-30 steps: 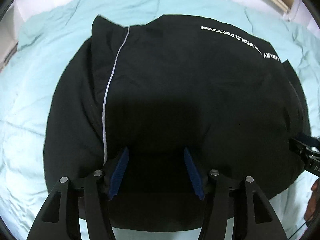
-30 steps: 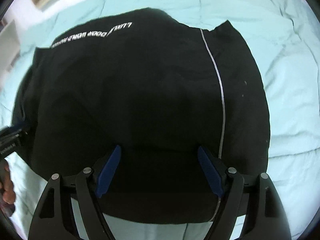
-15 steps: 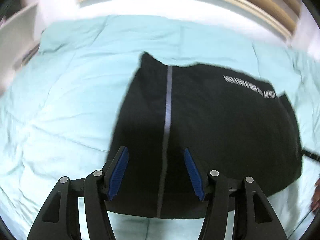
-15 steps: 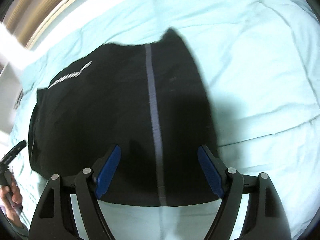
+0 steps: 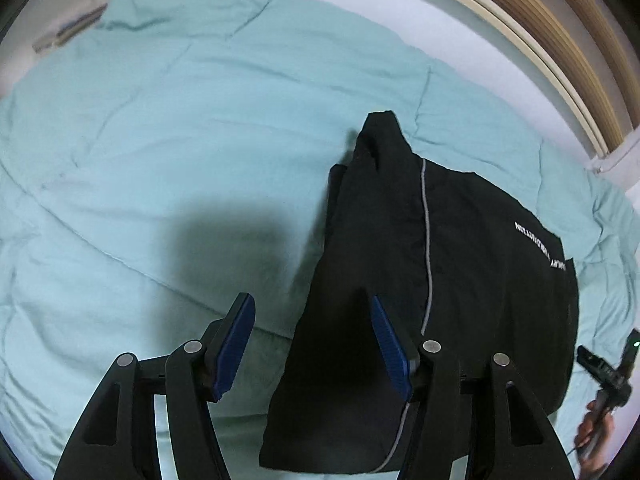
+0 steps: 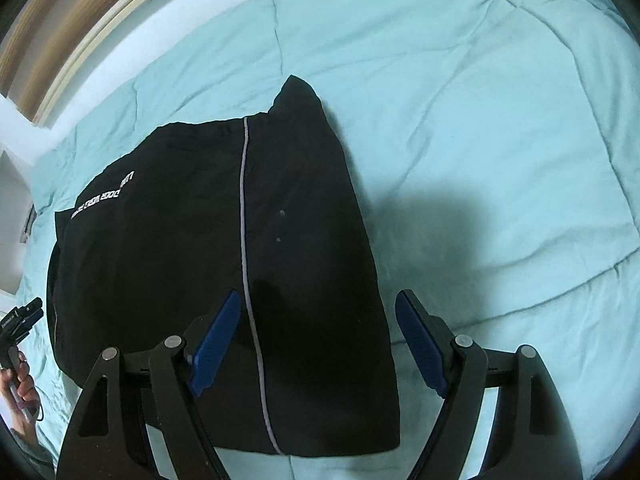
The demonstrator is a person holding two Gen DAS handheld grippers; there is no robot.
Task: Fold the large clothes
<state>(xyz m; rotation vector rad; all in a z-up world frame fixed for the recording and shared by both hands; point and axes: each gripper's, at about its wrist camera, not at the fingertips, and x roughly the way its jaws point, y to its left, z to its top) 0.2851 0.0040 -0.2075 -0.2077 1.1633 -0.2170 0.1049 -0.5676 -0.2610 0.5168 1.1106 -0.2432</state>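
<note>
1. A black garment (image 5: 460, 280) lies folded into a compact block on a bed, a thin pale stripe (image 6: 245, 216) running along its top layer and a line of white lettering (image 6: 104, 196) near one edge. One corner (image 5: 380, 128) at the far end pokes up in a peak instead of lying flat.

2. The left gripper (image 5: 312, 344) hovers over the garment's left edge, its blue-padded fingers (image 5: 390, 344) spread apart and holding nothing. The right gripper (image 6: 318, 340) hangs over the opposite edge, fingers likewise apart and empty.

3. With both grippers free, the fold appears finished or close to it; a further fold or a smoothing pass may remain.

4. The raised corner is the weak point: the stacked layers look thick and soft, and a pinch that catches only the top layer could drag it sideways and open the block.

5. A finger snagging the edge on the way down could also rumple the fold.

6. The light-teal duvet (image 5: 180, 140) beneath is quilted and creased, a yielding surface that gives little support for pressing a crease.

7. A wooden headboard (image 5: 520, 28) curves along the far side of the bed; the grippers' shadows fall on the duvet.
</note>
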